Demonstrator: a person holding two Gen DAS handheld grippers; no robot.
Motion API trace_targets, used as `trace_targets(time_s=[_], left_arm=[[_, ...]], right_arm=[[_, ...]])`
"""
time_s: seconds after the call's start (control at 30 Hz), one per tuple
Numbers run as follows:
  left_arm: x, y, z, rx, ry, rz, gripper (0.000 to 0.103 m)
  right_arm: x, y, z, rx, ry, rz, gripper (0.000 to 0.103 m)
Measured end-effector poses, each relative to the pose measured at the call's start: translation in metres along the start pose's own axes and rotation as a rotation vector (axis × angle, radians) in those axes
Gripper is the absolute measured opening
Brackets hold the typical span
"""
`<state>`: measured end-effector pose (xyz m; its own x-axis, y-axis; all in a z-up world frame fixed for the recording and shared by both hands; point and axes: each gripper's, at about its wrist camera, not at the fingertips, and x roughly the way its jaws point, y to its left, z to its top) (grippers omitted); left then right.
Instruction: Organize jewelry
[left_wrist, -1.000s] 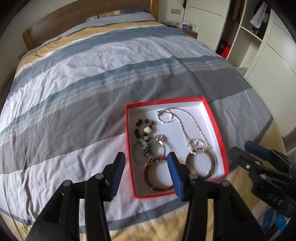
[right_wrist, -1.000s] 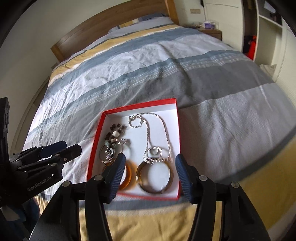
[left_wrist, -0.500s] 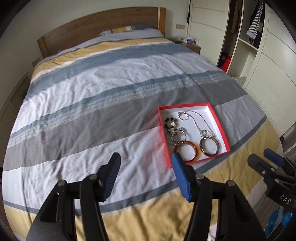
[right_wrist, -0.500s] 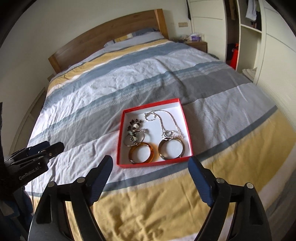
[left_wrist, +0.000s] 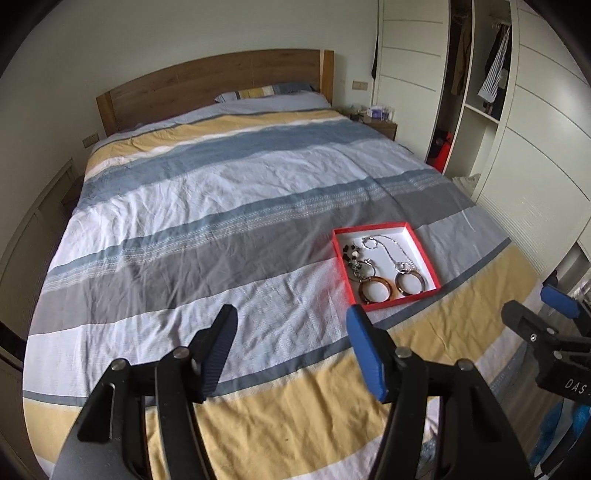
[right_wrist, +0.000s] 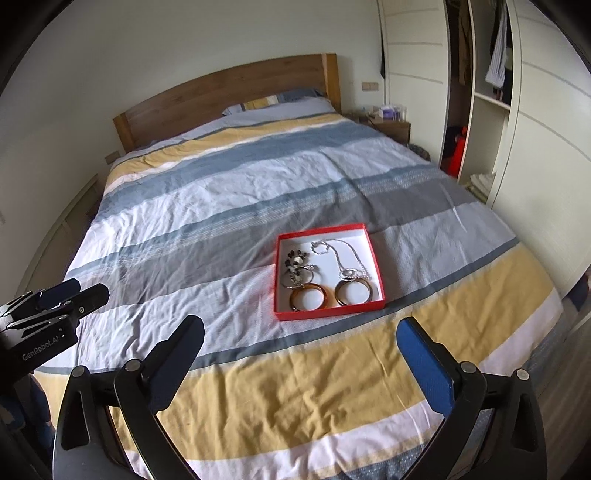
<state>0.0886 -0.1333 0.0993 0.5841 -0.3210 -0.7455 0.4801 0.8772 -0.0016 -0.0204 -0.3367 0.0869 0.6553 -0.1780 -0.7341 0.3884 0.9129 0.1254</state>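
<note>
A: Looking for the box (right_wrist: 373, 266): sitting on the bed (right_wrist: 229, 206), near the foot end, right of the middle, well apart from both grippers.

B: Lying ahead and right of the left gripper (left_wrist: 291, 350); ahead and only a little left of centre for the right gripper (right_wrist: 301, 354). Judging the right hand the better placed, since the box is sitting almost straight between its fingers' line of sight.

A: Holding what inside? Amber bangle (right_wrist: 308, 297) and grey bangle (right_wrist: 353, 291) lying side by side along the near wall, chain (right_wrist: 347, 258) trailing from the grey one toward the far right corner, dark bead cluster (right_wrist: 295, 260) and a thin hoop (right_wrist: 297, 278) at the left.

B: Both grippers having just been opening, nothing between the jaws. Right one spread wide, left one parted less. Neither touching anything.

A: Everything seeming already gathered in the box; likely finishing, though not certain.

B: Reading any writing? "GenRobot.AI" printed on the left gripper's body in the right view; "DAS" on the right gripper's body in the left view, rest cut off by the frame.
</note>
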Motion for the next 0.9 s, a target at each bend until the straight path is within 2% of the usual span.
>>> trace_targets(time_s=[0.3, 0.5, 0.7, 0.9], left_arm=[[-0.064, 0.046, -0.019, -0.014, -0.083, 0.019, 0.059], [-0.082, 0.060, -0.035, -0.009, -0.086, 0.039, 0.059], [-0.094, 0.071, -0.039, -0.058, -0.093, 0.078, 0.059], [-0.080, 0.054, -0.036, -0.073, -0.087, 0.156, 0.059]], right_arm=[[-0.062, 0.040, -0.014, -0.026, -0.052, -0.038, 0.103], [-0.081, 0.056, -0.027, -0.046, -0.046, -0.072, 0.103], [-0.076, 0.060, -0.021, -0.082, -0.055, -0.064, 0.103], [-0.050, 0.042, -0.013, -0.144, -0.049, -0.013, 0.103]])
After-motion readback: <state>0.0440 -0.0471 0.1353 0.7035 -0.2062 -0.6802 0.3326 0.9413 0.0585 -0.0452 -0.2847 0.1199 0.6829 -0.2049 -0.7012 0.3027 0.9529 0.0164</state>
